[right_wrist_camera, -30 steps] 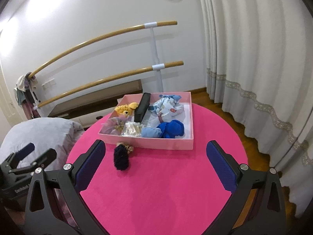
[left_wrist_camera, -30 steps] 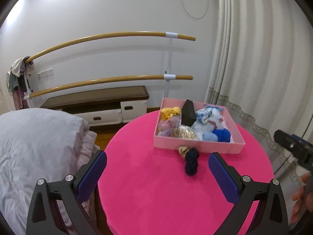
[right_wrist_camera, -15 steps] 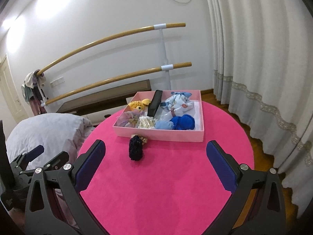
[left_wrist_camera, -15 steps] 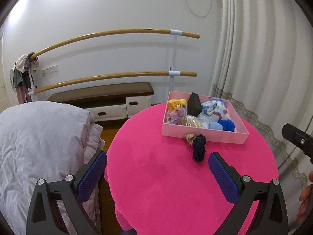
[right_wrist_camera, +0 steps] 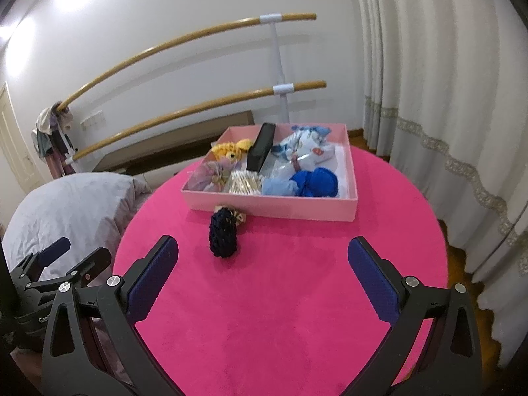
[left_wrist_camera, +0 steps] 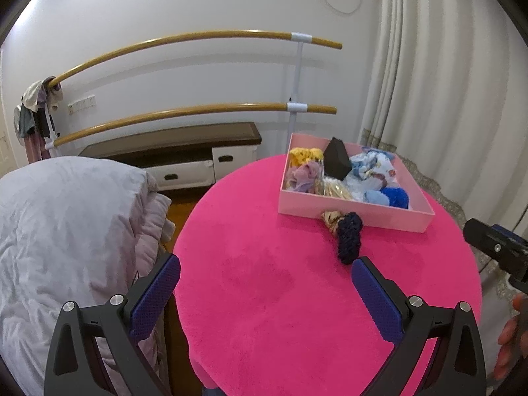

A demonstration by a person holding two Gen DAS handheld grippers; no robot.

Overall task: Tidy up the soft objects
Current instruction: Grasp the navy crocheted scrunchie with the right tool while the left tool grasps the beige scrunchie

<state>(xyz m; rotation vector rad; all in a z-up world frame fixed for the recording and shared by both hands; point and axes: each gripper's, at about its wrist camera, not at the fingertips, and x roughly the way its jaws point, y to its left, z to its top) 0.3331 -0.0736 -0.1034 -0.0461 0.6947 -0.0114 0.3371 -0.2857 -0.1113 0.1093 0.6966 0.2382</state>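
Note:
A pink box (left_wrist_camera: 356, 218) (right_wrist_camera: 274, 209) stands at the far side of a round pink table (left_wrist_camera: 264, 297) (right_wrist_camera: 280, 297). It holds several soft items: a yellow one (right_wrist_camera: 227, 148), a lilac one (right_wrist_camera: 211, 173), a bright blue one (right_wrist_camera: 318, 181), plus a black case (right_wrist_camera: 260, 151). A navy knitted scrunchie (left_wrist_camera: 349, 235) (right_wrist_camera: 223, 234) and a beige scrunchie (left_wrist_camera: 330, 218) (right_wrist_camera: 238, 215) lie on the table against the box's front wall. My left gripper (left_wrist_camera: 265, 280) and right gripper (right_wrist_camera: 262, 265) hover open and empty over the near side of the table.
A grey duvet (left_wrist_camera: 66, 237) is piled left of the table. Two wooden barre rails (left_wrist_camera: 198, 109) and a low bench (left_wrist_camera: 171, 145) run along the back wall. White curtains (right_wrist_camera: 445, 99) hang on the right. A person's fingers (left_wrist_camera: 508, 333) show at the left wrist view's right edge.
Both grippers have drawn back and up from the box, so the table and box look smaller and farther. Both stay open. The scrunchies have not moved.

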